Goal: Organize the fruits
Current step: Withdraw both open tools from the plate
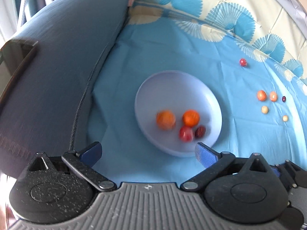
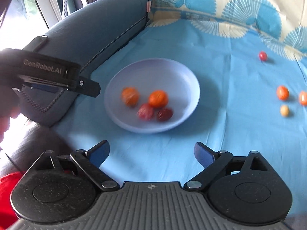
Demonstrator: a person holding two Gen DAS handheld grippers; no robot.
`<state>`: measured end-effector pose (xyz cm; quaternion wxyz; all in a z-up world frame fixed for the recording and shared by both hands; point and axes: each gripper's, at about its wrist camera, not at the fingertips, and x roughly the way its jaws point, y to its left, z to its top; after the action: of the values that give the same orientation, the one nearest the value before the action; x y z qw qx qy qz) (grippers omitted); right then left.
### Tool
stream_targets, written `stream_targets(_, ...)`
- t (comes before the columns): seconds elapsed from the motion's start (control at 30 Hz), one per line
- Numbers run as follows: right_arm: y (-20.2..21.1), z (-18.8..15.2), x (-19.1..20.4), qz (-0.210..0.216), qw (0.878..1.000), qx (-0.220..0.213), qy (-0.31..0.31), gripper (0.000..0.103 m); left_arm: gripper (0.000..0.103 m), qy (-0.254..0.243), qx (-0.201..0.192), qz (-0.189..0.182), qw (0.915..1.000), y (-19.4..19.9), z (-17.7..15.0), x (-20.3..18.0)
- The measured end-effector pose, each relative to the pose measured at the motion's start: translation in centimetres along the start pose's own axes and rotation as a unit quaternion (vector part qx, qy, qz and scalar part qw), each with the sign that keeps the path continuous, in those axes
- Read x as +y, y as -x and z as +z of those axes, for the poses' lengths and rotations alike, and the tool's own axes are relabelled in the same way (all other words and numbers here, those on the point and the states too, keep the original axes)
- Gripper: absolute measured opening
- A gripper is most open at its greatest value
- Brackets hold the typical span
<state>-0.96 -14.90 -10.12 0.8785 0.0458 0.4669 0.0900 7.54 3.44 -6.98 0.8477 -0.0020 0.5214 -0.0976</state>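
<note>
A pale lilac bowl (image 1: 168, 84) sits on the blue cloth and holds two oranges (image 1: 166, 120) and two red fruits (image 1: 185, 133). It also shows in the right wrist view (image 2: 153, 71). My left gripper (image 1: 148, 151) is open and empty just short of the bowl's near rim. My right gripper (image 2: 151, 152) is open and empty a little before the bowl. Loose small fruits lie to the right: a red one (image 1: 243, 62), orange ones (image 1: 261, 95) and pale ones (image 1: 264, 109). The left gripper's body (image 2: 57, 78) shows left of the bowl.
A grey-blue cushion (image 1: 63, 61) rises along the left, close to the bowl. The blue cloth (image 1: 191, 48) with a fan-patterned border covers the surface. A red cloth (image 2: 7, 191) lies at the lower left.
</note>
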Motion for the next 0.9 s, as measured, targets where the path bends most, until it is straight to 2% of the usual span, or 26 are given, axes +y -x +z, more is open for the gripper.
stream_targets(0.13,3.1,-1.5,1.6,0.001,1.0,-0.008,-0.002,0.098,0.103,-0.006,-0.012,0.009,0.9999,2.7,-2.2,0.5)
stream_targets(0.3,6.4,-2.5,3.3,-0.01,0.999,-0.041,0.021,0.098,0.103,-0.023,-0.035,0.029,0.9987,5.5,-4.5,-0.3)
stream_targets(0.47,9.1,-3.4,4.2,-0.016,0.997,-0.07,0.032,0.1,0.103,-0.024,-0.052,0.028,0.998,8.1,-6.8,-0.5)
stream_targets(0.9,13.5,-5.2,4.5,-0.025,0.991,-0.124,0.039,0.102,0.103,-0.031,-0.089,0.027,0.9952,11.5,-8.4,-2.1)
